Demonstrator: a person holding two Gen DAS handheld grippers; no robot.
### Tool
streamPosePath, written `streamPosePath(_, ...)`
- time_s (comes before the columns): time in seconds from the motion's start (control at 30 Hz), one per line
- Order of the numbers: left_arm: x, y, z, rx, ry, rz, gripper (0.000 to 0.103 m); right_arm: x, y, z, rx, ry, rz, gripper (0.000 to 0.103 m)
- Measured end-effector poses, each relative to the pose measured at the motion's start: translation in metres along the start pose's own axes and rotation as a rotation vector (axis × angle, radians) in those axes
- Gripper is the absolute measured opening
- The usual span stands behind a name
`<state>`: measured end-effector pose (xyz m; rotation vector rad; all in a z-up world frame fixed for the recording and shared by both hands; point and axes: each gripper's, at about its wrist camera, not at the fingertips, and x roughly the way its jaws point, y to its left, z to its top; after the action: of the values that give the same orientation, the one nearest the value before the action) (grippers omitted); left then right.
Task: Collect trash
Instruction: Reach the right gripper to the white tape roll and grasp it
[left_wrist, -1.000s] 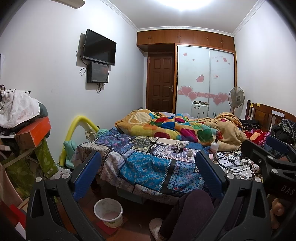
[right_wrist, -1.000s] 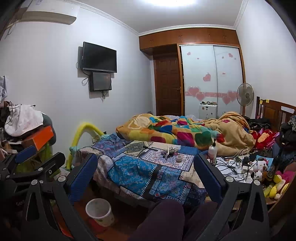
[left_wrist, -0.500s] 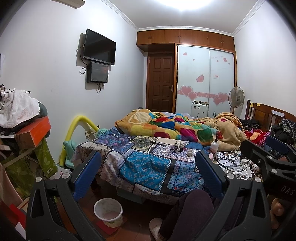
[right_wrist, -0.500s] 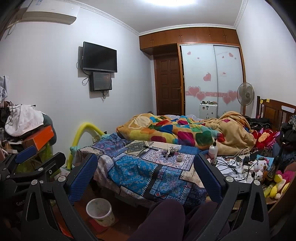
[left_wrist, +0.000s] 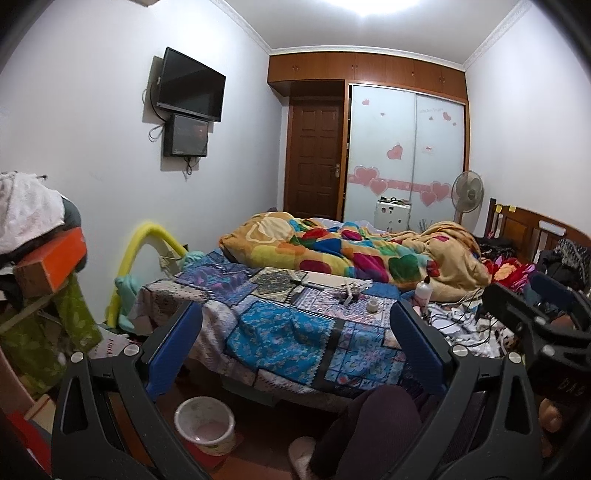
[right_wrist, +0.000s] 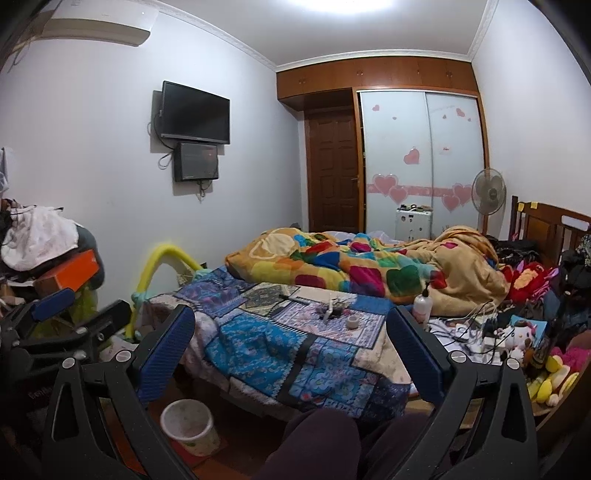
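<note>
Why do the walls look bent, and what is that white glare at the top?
Both wrist views are fisheye, so the wardrobe and walls bow outward; the ceiling light is blown out white in both; black corners are lens edge; the left hand-held gripper stays fairly sharp.

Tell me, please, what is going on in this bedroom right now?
A seated person holds two grippers over their knees, facing a cluttered bed. The left gripper and right gripper are both open and empty. Nothing has been picked up. A small white bin stands on the floor by the bed; small bits, including a roll of tape, lie on the patterned cover.
</note>
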<state>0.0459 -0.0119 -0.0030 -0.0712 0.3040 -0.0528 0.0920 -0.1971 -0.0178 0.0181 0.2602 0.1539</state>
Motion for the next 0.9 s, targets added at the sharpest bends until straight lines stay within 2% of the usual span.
streamPosePath(0.07, 0.013, 0.0, 0.004, -0.01, 0.007, -0.021, 0.102, 0.01, -0.005, 0.0, -0.011, 0.009, -0.025, 0.103)
streamPosePath(0.47, 0.121, -0.018, 0.015, -0.005, 0.072, -0.02, 0.102, 0.084, -0.05, 0.004, -0.009, 0.082, -0.118, 0.103)
streamPosePath(0.73, 0.206, -0.04, 0.008, 0.042, 0.162, -0.026, 0.102, 0.147, -0.081, 0.0, -0.02, 0.149, -0.149, 0.103)
streamPosePath(0.9, 0.271, -0.057, -0.005, 0.049, 0.257, -0.047, 0.102, 0.195, -0.104, -0.007, -0.019, 0.214, -0.159, 0.103)
